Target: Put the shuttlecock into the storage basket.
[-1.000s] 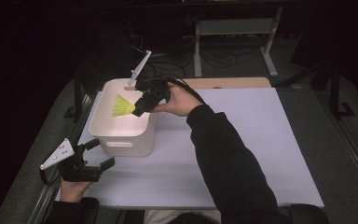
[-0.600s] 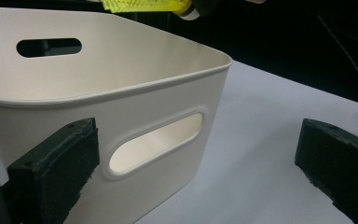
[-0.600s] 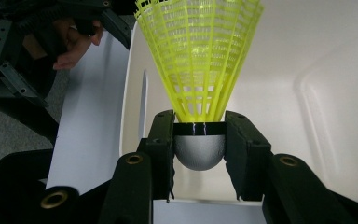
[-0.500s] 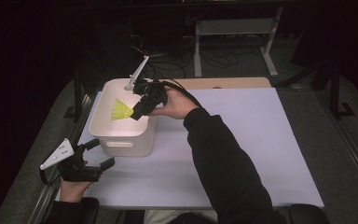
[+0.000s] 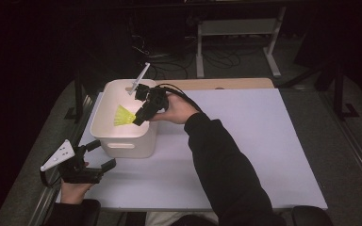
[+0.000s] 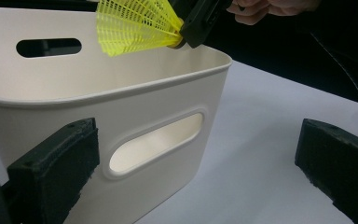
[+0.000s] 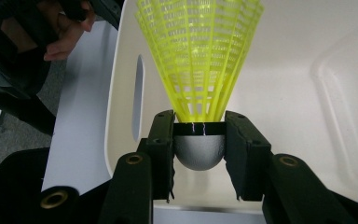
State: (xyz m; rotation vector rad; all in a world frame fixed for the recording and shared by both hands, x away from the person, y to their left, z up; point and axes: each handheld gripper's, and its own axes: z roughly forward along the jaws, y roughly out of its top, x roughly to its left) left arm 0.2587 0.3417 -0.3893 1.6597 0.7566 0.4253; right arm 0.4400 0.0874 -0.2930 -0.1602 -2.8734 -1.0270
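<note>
right tongs (image 7: 199, 156) clamped on the shuttlecock (image 7: 200, 60) by its grey cork, jaws pinching both sides. in the high view it hangs over the open white bin (image 5: 104, 137), upper left of the frame, skirt aimed away from the tongs toward the bin's far-left wall, long axis tilted down into it. judgement: release drops it inside. left tongs (image 5: 100, 155) wide open, empty, lower left, near the bin's front handle slot on the surface (image 5: 264, 141).

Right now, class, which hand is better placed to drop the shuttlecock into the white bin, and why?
The right. Its claw is shut on the shuttlecock and held over the white bin. The left claw is open, holding nothing, on the table in front of the bin.
</note>
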